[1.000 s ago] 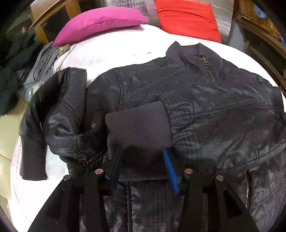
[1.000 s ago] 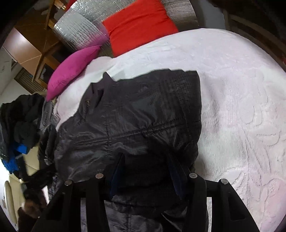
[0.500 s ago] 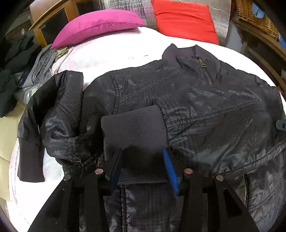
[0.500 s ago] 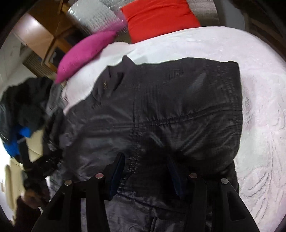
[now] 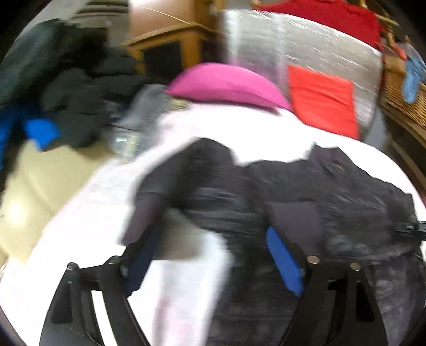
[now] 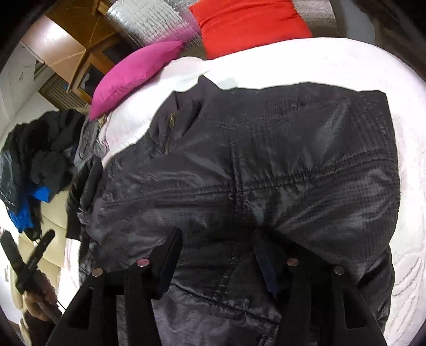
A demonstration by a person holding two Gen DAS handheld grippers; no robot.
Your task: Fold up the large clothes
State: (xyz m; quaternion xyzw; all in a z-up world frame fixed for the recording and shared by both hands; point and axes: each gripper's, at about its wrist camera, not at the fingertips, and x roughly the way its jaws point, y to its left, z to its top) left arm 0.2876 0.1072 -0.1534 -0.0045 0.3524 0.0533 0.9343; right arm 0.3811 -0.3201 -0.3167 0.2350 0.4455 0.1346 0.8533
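Over jacket (image 6: 266, 165): left tongs (image 5: 213, 255) angled down, spreading, empty; right tongs (image 6: 218, 255) spreading, pinching nothing.

Left wrist view heavily motion-blurred; right sharp, evenly lit, fisheye-bent edges.

Jacket (image 6: 266, 165) on bed (image 6: 332, 64), before pillows (image 6: 133, 71)

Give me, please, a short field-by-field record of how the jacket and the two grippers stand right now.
garment: black jacket, front up, zipped at the collar
surface: white bedspread
left gripper: jaws opening, nothing pressed between the pads; view blurred
right gripper: jaws opening, over the jacket's lower part; grip cannot be told
behind: magenta pillow, red cushion
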